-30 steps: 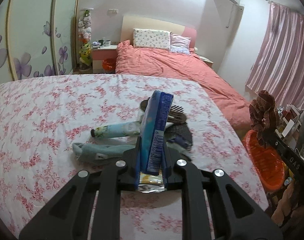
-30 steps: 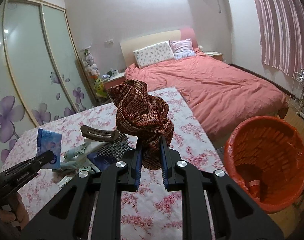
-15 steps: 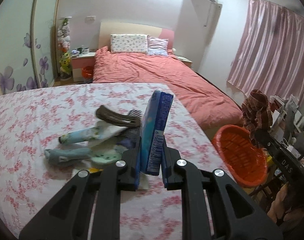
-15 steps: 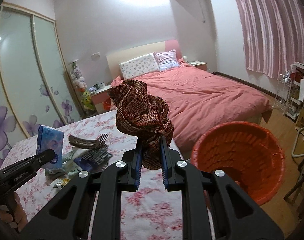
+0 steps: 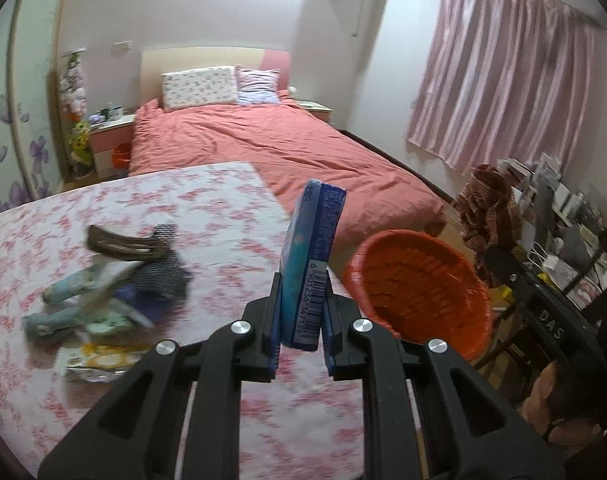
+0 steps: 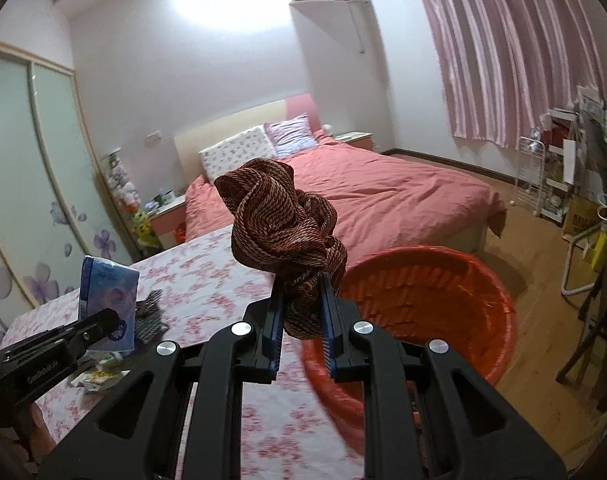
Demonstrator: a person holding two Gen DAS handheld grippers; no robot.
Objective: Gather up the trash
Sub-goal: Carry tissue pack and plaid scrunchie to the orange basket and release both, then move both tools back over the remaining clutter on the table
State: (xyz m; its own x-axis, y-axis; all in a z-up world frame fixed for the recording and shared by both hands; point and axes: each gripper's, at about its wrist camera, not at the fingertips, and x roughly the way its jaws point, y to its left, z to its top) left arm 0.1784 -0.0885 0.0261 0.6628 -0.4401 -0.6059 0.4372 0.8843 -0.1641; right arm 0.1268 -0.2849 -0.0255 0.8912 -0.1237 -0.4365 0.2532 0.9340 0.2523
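My left gripper [image 5: 302,320] is shut on a flat blue packet [image 5: 312,264] held upright, barcode edge toward the camera, above the flowered bedspread [image 5: 223,208]. The orange basket [image 5: 419,284] stands just right of it, past the bed's edge. My right gripper [image 6: 301,316] is shut on a bunched brown-red woven cloth [image 6: 281,232], with the orange basket [image 6: 431,300] directly behind and below it. In the right wrist view the left gripper [image 6: 99,328] with the blue packet [image 6: 107,300] is at the left. The brown-red cloth [image 5: 489,208] also shows at the right of the left wrist view.
A heap of small items [image 5: 111,280] lies on the bedspread: a brown hair clip, a dark mesh piece, tubes and a foil wrapper. A second bed with a salmon cover [image 5: 287,152] lies beyond. Cluttered shelves [image 6: 575,168] and wooden floor [image 6: 535,256] are at the right.
Both grippers have swung to the right with their loads. The orange basket now sits closer and nearer the middle in both views, and the heap of items has slid to the left.
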